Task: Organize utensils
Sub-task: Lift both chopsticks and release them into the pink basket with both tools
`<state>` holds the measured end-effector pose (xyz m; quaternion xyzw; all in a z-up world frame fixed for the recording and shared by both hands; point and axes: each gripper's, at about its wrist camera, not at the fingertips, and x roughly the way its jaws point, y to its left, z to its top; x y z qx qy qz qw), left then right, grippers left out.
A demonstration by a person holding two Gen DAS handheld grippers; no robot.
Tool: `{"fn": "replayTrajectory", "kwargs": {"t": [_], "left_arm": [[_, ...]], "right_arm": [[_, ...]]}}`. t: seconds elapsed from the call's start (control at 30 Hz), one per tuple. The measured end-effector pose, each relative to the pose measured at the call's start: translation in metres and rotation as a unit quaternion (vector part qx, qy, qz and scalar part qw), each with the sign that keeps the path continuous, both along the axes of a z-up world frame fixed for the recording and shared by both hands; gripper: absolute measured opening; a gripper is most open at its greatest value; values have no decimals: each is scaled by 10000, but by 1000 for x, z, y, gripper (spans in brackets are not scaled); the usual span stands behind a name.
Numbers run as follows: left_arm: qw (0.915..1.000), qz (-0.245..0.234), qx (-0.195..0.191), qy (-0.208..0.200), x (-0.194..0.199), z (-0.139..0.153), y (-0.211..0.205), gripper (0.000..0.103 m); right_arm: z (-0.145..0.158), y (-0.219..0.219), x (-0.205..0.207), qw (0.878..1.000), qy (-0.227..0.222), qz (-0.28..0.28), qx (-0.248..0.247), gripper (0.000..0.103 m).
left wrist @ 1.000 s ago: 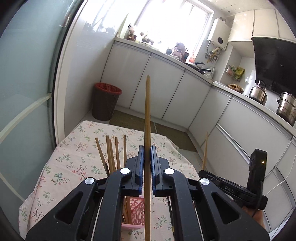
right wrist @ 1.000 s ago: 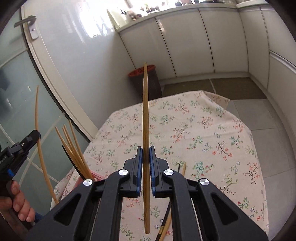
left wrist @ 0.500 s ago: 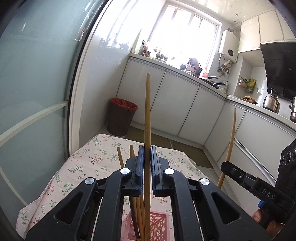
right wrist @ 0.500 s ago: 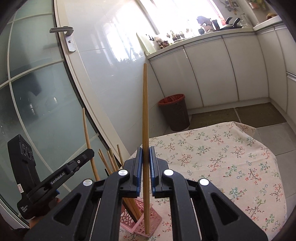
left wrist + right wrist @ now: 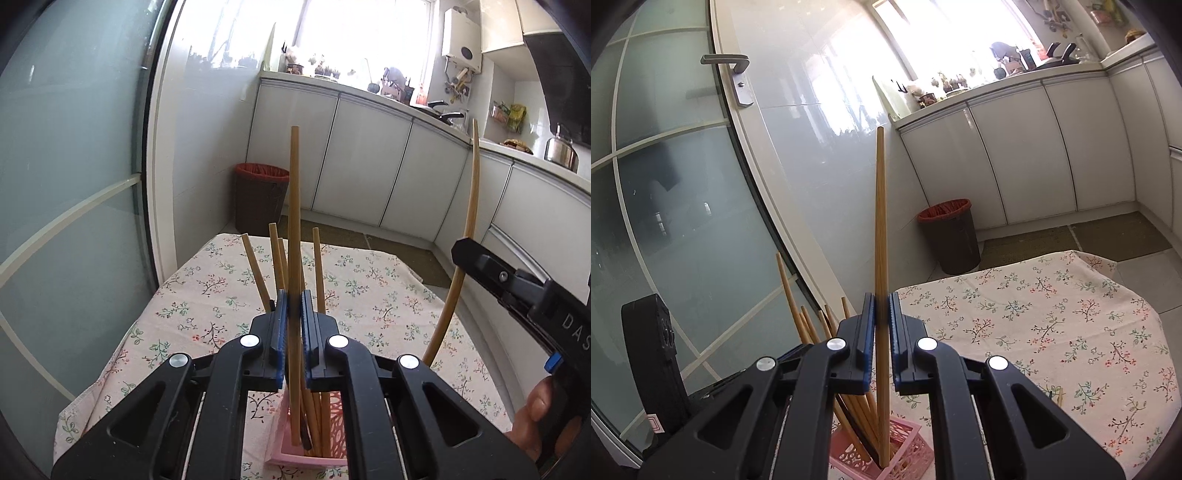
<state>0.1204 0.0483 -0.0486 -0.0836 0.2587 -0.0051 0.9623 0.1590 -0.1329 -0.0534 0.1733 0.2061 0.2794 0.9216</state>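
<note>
We hold one chopstick (image 5: 294,221) in the left gripper (image 5: 291,314) and one in the right gripper (image 5: 882,317), both clamped, tips inside the pink holder (image 5: 905,443). Risk: a tilted release levers the light holder over on the tabletop (image 5: 1052,314).

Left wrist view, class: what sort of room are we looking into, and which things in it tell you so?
Most likely a home kitchen. White base cabinets run under a cluttered counter, a steel kettle stands on it, and a dark bin sits on the floor by the wall.
</note>
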Motion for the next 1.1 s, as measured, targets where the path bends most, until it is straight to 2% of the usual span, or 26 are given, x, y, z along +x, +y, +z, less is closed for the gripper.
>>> {"fn": "replayTrajectory", "kwargs": {"t": [0.1, 0.23, 0.33, 0.37, 0.47, 0.53, 0.67, 0.97, 1.1], "left_arm": [[9999, 15, -37, 98, -1, -4, 4, 7], [9979, -34, -51, 640, 9, -18, 5, 9], [9965, -98, -169, 809, 10, -21, 8, 9], [9960, -104, -236, 852, 9, -21, 9, 13], [9950, -43, -476, 882, 8, -14, 17, 26], [9942, -35, -592, 902, 6, -9, 23, 28], [9927, 53, -691, 990, 4, -3, 30, 36], [9898, 105, -895, 1102, 4, -1, 35, 39], [9894, 85, -956, 1093, 3, 1, 37, 39]], "right_arm": [[-4, 6, 0, 10000, -42, -2, -28, 8], [-12, 16, 2, 9998, -24, 13, -173, 8], [-18, 23, 2, 9994, -48, -8, -339, 8], [-19, 24, 1, 9993, -55, -8, -371, 8], [-22, 27, 1, 9991, -71, -21, -420, 8], [-23, 27, 2, 9990, -59, -22, -445, 8], [-26, 29, 2, 9986, -67, -41, -519, 8], [-34, 39, 1, 9971, -54, 8, -756, 9], [-29, 33, 1, 9974, 113, 27, -713, 9]]}}
